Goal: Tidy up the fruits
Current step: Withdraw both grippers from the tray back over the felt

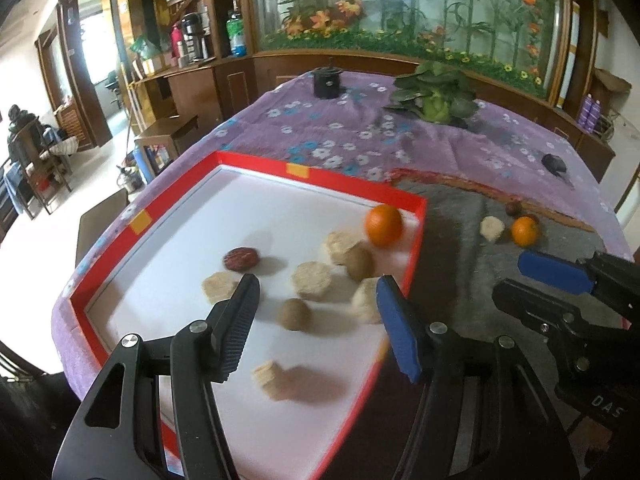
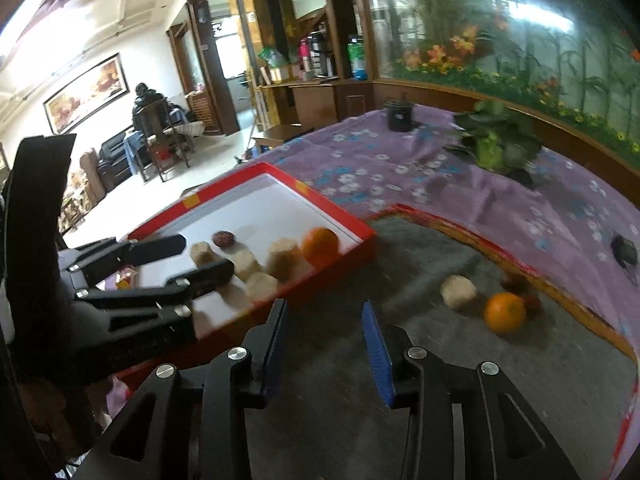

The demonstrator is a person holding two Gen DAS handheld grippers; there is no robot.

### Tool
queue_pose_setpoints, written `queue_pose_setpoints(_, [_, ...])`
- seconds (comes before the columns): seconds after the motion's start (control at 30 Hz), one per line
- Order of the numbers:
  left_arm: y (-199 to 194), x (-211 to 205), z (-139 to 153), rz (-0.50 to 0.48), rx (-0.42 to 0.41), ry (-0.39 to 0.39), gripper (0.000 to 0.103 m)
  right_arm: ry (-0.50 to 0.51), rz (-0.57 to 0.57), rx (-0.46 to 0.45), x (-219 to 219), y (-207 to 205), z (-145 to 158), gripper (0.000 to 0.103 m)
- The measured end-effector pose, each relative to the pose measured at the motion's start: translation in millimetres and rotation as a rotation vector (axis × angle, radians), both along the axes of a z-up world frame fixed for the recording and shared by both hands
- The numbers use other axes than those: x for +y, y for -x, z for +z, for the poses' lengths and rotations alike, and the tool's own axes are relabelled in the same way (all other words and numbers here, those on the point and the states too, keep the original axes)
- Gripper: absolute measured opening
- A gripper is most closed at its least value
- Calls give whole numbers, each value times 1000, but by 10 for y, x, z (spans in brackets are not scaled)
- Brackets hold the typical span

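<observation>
A red tray point(image 1: 340, 179) with a white floor holds an orange point(image 1: 383, 225), a dark red fruit point(image 1: 241, 259), two brown kiwis point(image 1: 295, 314) and several beige chunks. My left gripper point(image 1: 318, 314) hovers open over the tray's near part, with nothing pinched. To the right, on a grey mat point(image 2: 400, 360), lie another orange point(image 2: 505, 312), a beige chunk point(image 2: 458, 291) and small dark red fruits point(image 2: 516, 282). My right gripper point(image 2: 324, 318) stands open and empty above the mat, just right of the tray's wall point(image 2: 320, 280).
A purple flowered cloth point(image 1: 320, 128) covers the table. At the back sit a leafy green vegetable point(image 1: 434, 94) and a black cup point(image 1: 327, 80). A small black object point(image 1: 554, 163) lies at the far right. A person sits far off at the left.
</observation>
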State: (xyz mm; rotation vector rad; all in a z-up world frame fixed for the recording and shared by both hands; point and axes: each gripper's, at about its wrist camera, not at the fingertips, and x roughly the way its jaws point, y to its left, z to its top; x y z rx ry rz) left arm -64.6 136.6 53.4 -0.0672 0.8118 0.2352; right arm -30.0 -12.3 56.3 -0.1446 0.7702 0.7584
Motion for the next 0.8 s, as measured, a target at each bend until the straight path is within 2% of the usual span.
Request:
queue_pose_setpoints(0.43, [-231,-571,3,-150,12,49,61,-2,-156,46,-775,-83,-190,39])
queue_pose_setpoints(0.6, [-481,-792,-52,-237,35,90,61,-19,-180,59,-964,-121,-221,39])
queue_pose_setpoints(0.8, [-787,-990,-165,-286,70,105,61,-31,-201,73,-1118,-183,-264,40])
